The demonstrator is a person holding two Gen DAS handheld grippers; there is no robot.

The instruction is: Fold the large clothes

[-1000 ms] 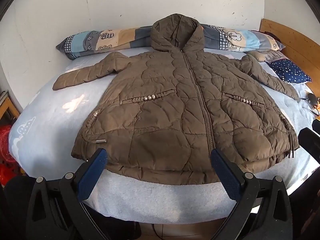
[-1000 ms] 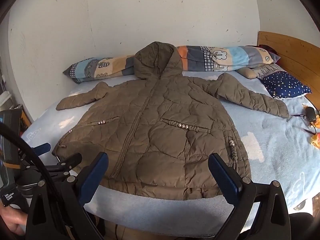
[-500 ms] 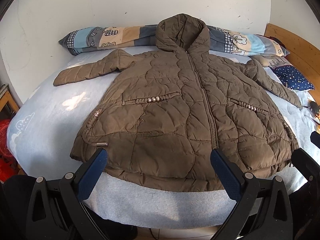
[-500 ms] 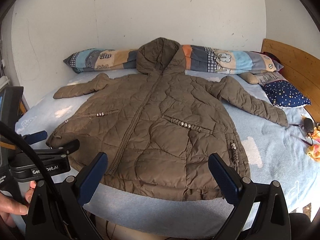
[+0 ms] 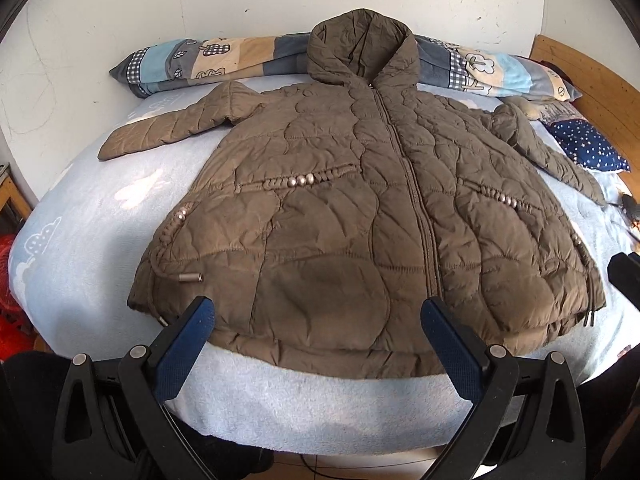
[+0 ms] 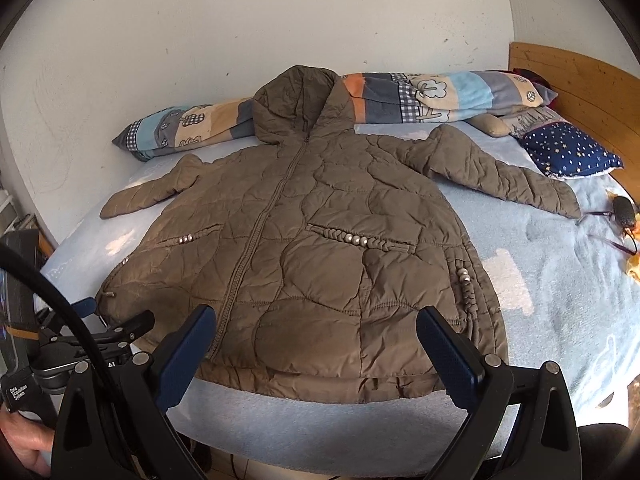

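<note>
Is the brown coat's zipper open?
No, the zipper runs closed from hem to collar down the coat.

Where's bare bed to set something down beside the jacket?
Bare blanket lies between the jacket hem and the glasses, below the sleeve. Another patch lies under the other sleeve. Crowded along the wall: striped pillow, starry cushion.

Hooded jacket (image 5: 360, 208) flat on bed (image 5: 80, 240), front up, hem toward near edge. Hood (image 5: 360, 44) on long pillow (image 5: 208, 60) by wall. Sleeves out left and right. Star cushion (image 6: 568, 148) beyond right sleeve (image 6: 500, 176), near headboard (image 6: 580, 76).
</note>
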